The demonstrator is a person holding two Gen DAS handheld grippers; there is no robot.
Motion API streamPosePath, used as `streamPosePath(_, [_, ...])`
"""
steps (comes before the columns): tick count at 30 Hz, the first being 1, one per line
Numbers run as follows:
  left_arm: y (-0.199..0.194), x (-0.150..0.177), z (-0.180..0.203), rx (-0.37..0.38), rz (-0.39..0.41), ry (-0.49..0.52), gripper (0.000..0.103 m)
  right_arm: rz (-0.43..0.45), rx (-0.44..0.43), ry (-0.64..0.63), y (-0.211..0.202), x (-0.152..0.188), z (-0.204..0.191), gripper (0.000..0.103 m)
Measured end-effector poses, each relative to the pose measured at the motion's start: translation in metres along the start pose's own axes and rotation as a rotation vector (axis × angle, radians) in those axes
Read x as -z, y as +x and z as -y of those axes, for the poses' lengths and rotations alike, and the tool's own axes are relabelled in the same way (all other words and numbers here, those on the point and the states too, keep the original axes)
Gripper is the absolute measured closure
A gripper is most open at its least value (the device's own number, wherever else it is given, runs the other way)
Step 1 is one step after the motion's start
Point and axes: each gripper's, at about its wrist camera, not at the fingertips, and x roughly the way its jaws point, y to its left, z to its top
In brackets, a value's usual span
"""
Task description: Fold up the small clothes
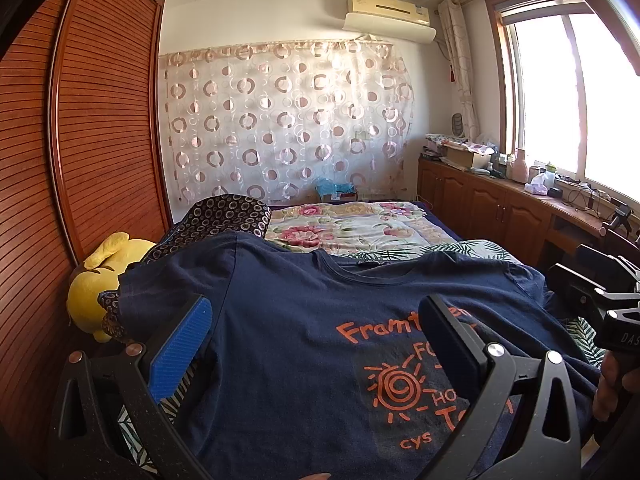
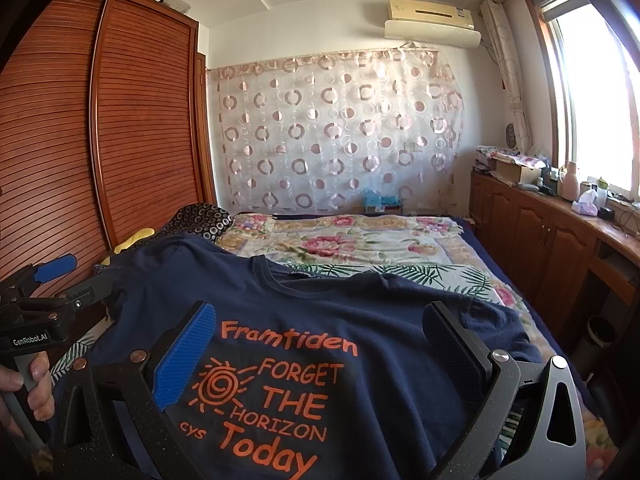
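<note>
Left wrist view: one navy T-shirt (image 1: 304,320) lies spread face up on the bed (image 1: 360,228), collar toward the far wall, and the left gripper (image 1: 316,336) hangs over its left half with both fingers spread wide and nothing between them. One finger carries a blue ribbed pad (image 1: 180,348); the other shows only its dark back. The orange print here reads "Framt", "FO", "HO", "cys" around a spiral sun, the rest cut off by the finger. At the right edge the right gripper (image 1: 596,292) shows from the side, with the letters "DAS" on its body and a hand (image 1: 616,384) below it; from here I cannot tell its spread. Right wrist view: the same T-shirt (image 2: 360,320) fills the foreground and the print reads whole: "Framtiden", "FORGET THE HORIZON", "cys", "Today". The right gripper (image 2: 320,344) is likewise wide apart and empty above the print, one blue pad (image 2: 184,356) showing. At the left edge the left gripper (image 2: 56,276) bears the label "GenRobot.AI", held by a hand (image 2: 36,384). One yellow plush (image 1: 100,280) lies beside the shirt's left sleeve, against the wardrobe (image 1: 80,140). One floral blanket (image 2: 340,240) covers the far bed. One air conditioner (image 2: 432,20) hangs above one circle-patterned curtain (image 2: 340,132); its marking is too small to read.
</note>
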Motion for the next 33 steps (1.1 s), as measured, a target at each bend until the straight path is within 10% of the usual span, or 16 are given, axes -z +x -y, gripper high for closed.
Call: streamPosePath(33, [-0.0017,-0.0001,-0.0012,-0.002,-0.001,0.002,0.000,-0.014,-0.021,0.003,0.0082,0.0044,-0.0019,0.000])
